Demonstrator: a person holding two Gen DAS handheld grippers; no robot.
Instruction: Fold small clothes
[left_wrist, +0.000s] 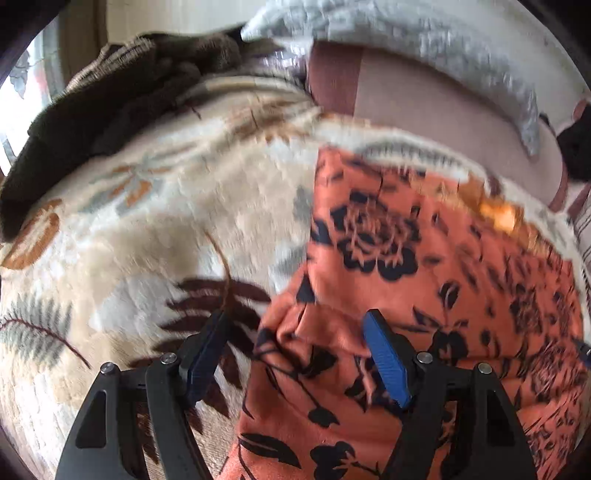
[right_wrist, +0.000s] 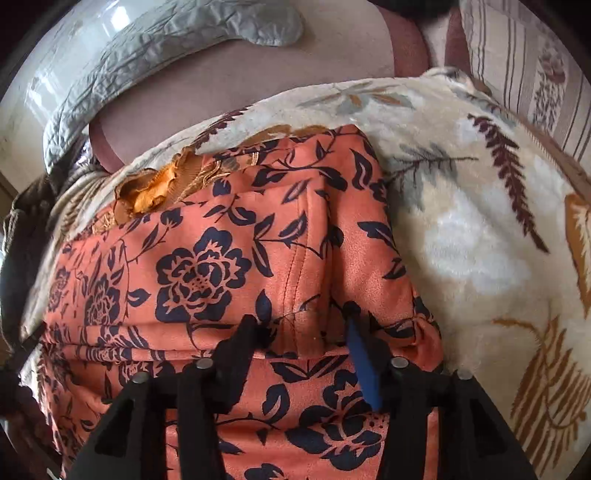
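Lying on the floral blanket: orange flowered garment, partly folded. Spreading wide over its bunched left edge, gripping nothing: left hand-held gripper. Standing open over its folded layers: right hand-held gripper.

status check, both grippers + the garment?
Left gripper open over orange floral garment edge. Right gripper open, fingers on its folded layer. Nothing blocking.
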